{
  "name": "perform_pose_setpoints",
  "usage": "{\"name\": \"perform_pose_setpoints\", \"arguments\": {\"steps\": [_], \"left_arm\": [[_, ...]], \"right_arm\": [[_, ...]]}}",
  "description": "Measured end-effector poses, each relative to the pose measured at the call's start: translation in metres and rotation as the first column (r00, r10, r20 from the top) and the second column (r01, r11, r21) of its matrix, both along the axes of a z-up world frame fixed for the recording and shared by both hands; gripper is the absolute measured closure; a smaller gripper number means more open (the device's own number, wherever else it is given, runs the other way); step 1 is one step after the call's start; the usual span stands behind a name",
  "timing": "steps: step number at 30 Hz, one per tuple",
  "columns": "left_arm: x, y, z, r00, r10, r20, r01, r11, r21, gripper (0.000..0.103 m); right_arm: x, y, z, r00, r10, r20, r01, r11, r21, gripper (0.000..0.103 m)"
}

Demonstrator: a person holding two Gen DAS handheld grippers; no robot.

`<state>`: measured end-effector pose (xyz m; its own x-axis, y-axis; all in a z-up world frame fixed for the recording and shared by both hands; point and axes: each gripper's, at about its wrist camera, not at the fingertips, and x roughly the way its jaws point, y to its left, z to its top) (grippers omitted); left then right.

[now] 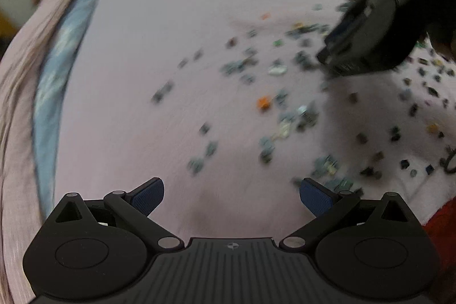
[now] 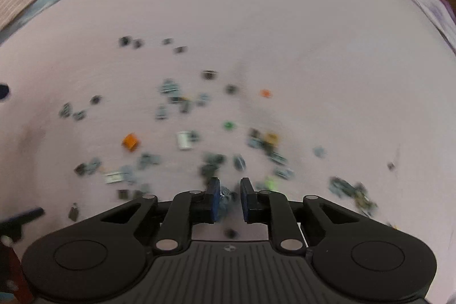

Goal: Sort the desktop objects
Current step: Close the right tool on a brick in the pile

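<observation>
Mostly bare sheet (image 2: pixel 285 19) beyond pieces (image 2: pixel 185 101)

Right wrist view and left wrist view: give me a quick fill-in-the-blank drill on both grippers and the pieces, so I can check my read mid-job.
1. The left gripper has its jaws spread ____.
2. The right gripper has its jaws ____ together than the left's, with a small grey piece between them.
3. The small square block left of the white piece is ____.

Missing words: wide; closer; orange
</observation>
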<state>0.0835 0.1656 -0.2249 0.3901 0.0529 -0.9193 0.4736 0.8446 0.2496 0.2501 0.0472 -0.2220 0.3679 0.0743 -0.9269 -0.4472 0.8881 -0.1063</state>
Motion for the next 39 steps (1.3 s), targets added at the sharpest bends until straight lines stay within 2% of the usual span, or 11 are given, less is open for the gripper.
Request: {"name": "perform_pose_setpoints", "arguments": {"steps": [4, 10, 16, 20, 23, 26, 29, 32, 35, 37, 39], "left_arm": [[0.009, -0.014, -0.009, 0.992, -0.128, 0.014, 0.128, 0.992, -0.003, 0.005], [0.014, -0.016, -0.016, 0.996, -0.089, 0.001, 0.089, 0.996, 0.012, 0.004], [0.007, 0.003, -0.022, 0.999, -0.019, -0.033, 0.021, 0.999, 0.051, 0.003], [0.003, 0.013, -0.02, 1.0, 0.007, -0.028, -0.005, 0.997, 0.072, 0.003], [0.005, 0.017, -0.019, 0.999, 0.025, -0.023, -0.023, 0.997, 0.068, 0.003], [0.003, 0.011, -0.01, 0.997, -0.053, 0.06, 0.049, 0.997, 0.066, 0.004], [-0.001, -0.002, -0.005, 0.962, -0.232, 0.147, 0.224, 0.972, 0.07, 0.01], [-0.003, -0.014, -0.015, 0.863, -0.491, 0.124, 0.478, 0.87, 0.117, 0.028], [-0.001, -0.01, -0.028, 0.768, -0.639, 0.049, 0.628, 0.766, 0.136, 0.05], [0.008, -0.004, -0.032, 0.756, -0.655, -0.012, 0.653, 0.753, 0.084, 0.066], [0.019, 0.001, -0.034, 0.754, -0.654, -0.055, 0.656, 0.754, 0.031, 0.073]], "right_arm": [[-0.011, -0.012, 0.01, 1.0, 0.002, -0.003, -0.001, 0.999, 0.049, 0.082], [-0.033, 0.005, 0.011, 0.993, 0.102, -0.067, -0.089, 0.98, 0.178, 0.081], [-0.034, 0.037, 0.003, 0.962, 0.268, -0.054, -0.253, 0.948, 0.19, 0.082], [-0.015, 0.044, -0.005, 0.966, 0.238, -0.104, -0.212, 0.954, 0.213, 0.082], [-0.011, 0.047, -0.011, 0.971, 0.218, -0.097, -0.2, 0.966, 0.166, 0.095], [-0.01, 0.037, -0.006, 0.99, 0.122, -0.074, -0.113, 0.986, 0.122, 0.094], [-0.008, 0.015, -0.001, 0.996, 0.009, -0.092, 0.002, 0.993, 0.119, 0.091], [-0.012, -0.004, 0.005, 0.992, -0.042, -0.119, 0.058, 0.99, 0.129, 0.085], [-0.022, -0.016, 0.013, 0.99, -0.056, -0.127, 0.073, 0.988, 0.135, 0.083], [-0.03, -0.017, 0.018, 0.989, -0.067, -0.132, 0.087, 0.985, 0.151, 0.082], [-0.037, -0.015, 0.023, 0.987, -0.081, -0.136, 0.104, 0.98, 0.17, 0.079]]}}
